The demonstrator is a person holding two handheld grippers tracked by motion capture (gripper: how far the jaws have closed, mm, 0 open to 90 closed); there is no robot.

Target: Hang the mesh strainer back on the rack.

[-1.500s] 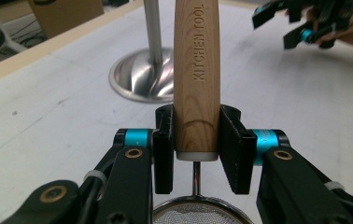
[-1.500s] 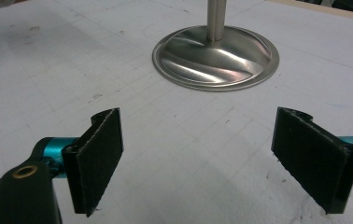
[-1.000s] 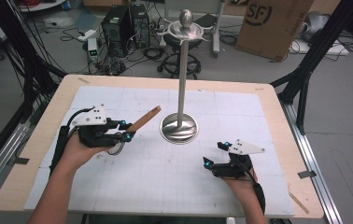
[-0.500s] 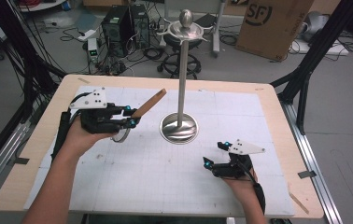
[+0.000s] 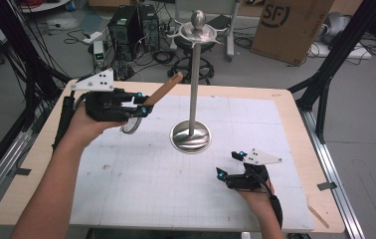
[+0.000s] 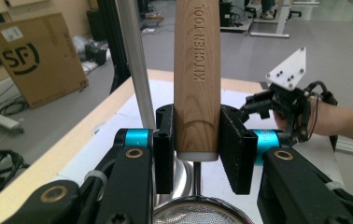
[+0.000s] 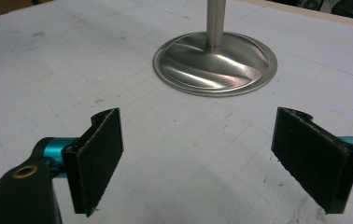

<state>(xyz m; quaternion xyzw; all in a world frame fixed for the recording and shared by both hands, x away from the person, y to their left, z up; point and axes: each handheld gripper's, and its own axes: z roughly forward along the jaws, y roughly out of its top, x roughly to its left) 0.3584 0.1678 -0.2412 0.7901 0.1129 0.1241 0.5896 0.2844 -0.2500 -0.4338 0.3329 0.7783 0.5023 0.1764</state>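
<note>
A kitchen strainer hangs in the air with its wooden handle (image 5: 163,91) pointing up and right toward the metal stand's pole (image 5: 194,79). My left gripper (image 5: 143,107) is shut on that handle (image 6: 197,79), which reads "KITCHEN TOOL"; the wire mesh bowl (image 6: 195,217) sits just below the jaws, its ring (image 5: 132,125) hanging under the gripper. The stand has a round steel base (image 5: 191,137) and a hooked top with a knob (image 5: 197,30). My right gripper (image 5: 227,163) rests on the mat near the front right, open and holding nothing (image 7: 198,149), facing the stand base (image 7: 215,63).
A white gridded mat (image 5: 141,189) covers the wooden table (image 5: 320,199). Behind the table are a cardboard box (image 5: 290,25), computer cases (image 5: 131,25), cables and black frame legs (image 5: 325,84).
My left gripper has lifted the strainer up off the mat and a little farther back, its handle now close to the pole. The right gripper has stayed put.
</note>
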